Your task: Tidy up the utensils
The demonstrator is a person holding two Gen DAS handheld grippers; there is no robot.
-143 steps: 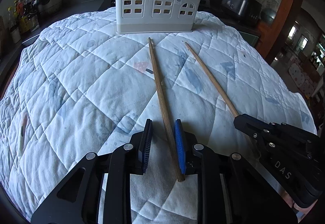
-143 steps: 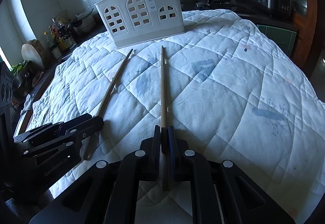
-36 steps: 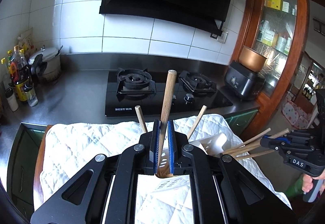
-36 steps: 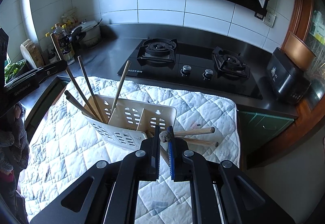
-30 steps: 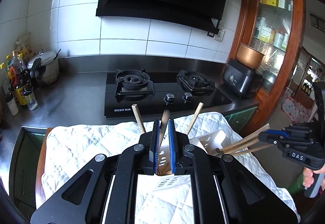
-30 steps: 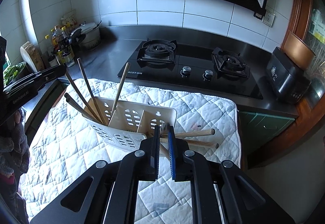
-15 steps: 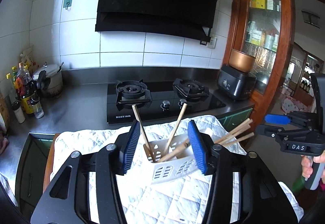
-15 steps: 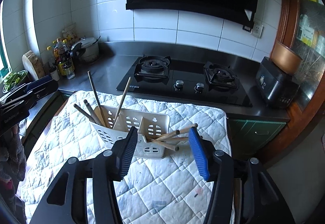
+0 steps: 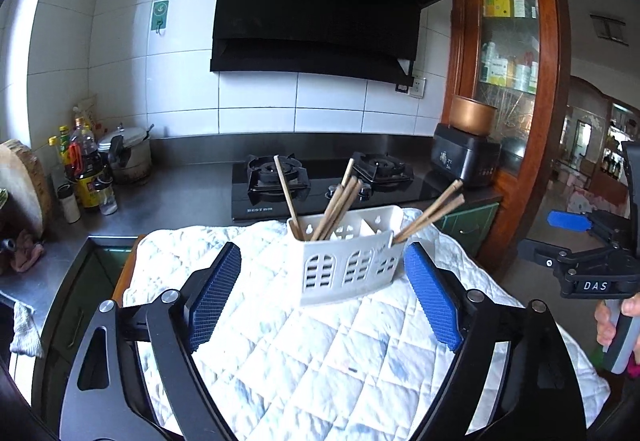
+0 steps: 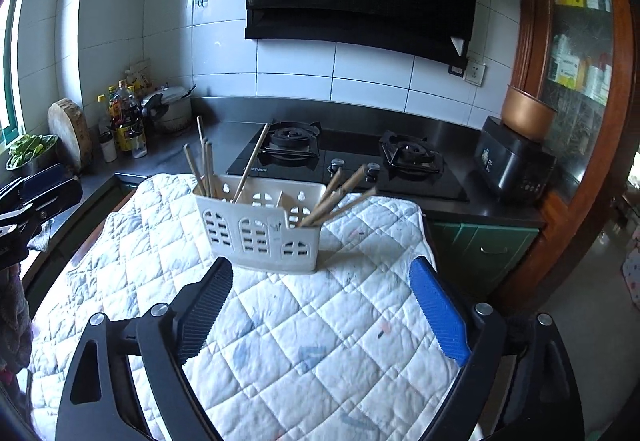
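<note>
A white utensil holder (image 9: 346,251) (image 10: 260,227) with arched cut-outs stands on a white quilted cloth (image 9: 320,353) (image 10: 304,329). Several wooden chopsticks (image 9: 338,207) (image 10: 340,193) stand tilted in its compartments. My left gripper (image 9: 324,299) is open and empty, back from and above the holder. My right gripper (image 10: 322,311) is open and empty, also back from the holder. The right gripper also shows at the right edge of the left wrist view (image 9: 576,249); the left gripper shows at the left edge of the right wrist view (image 10: 36,197).
A black gas hob (image 9: 328,181) (image 10: 344,161) lies on the dark counter behind the cloth. Bottles (image 9: 86,177) (image 10: 126,125) and a pot stand at the back left. A black appliance (image 10: 514,161) sits at the right by a wooden cabinet (image 9: 508,81).
Both grippers have opened wide, let go of their chopsticks into the holder, and pulled back and up from it. The holder now stands farther ahead in both views.
</note>
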